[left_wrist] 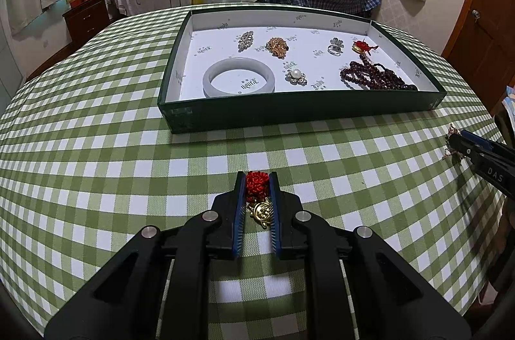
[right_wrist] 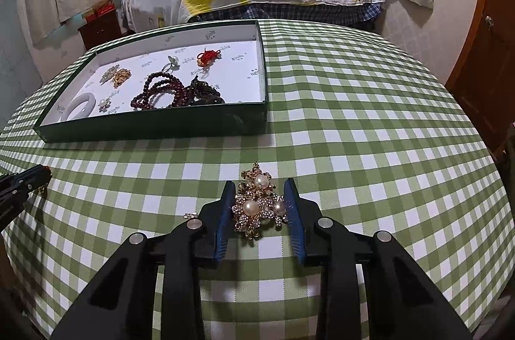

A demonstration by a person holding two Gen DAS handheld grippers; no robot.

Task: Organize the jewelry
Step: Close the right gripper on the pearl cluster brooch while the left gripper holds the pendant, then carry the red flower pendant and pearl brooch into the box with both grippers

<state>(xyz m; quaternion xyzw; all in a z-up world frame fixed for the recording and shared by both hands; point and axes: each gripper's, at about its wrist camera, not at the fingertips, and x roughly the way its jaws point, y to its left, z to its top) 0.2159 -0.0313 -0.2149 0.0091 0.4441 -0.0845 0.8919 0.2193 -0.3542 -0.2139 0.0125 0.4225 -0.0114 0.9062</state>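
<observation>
My left gripper (left_wrist: 257, 179) is shut on a red knotted charm with a gold pendant (left_wrist: 256, 186), low over the green checked tablecloth. My right gripper (right_wrist: 259, 186) has its fingers around a gold pearl brooch (right_wrist: 259, 205), pads touching its sides; it also shows at the right edge of the left wrist view (left_wrist: 457, 140). The dark green tray (left_wrist: 289, 108) ahead holds a pale jade bangle (left_wrist: 239, 77), a pearl brooch (left_wrist: 296, 75), dark red beads (left_wrist: 373, 76), a second red charm (left_wrist: 362, 45), a ring (left_wrist: 334, 45) and two brooches (left_wrist: 277, 46).
A small silver piece (right_wrist: 192, 215) lies on the cloth just left of my right gripper. The tray (right_wrist: 154, 124) sits left of centre in the right wrist view. The table edge curves away at the right. A bed stands behind the table.
</observation>
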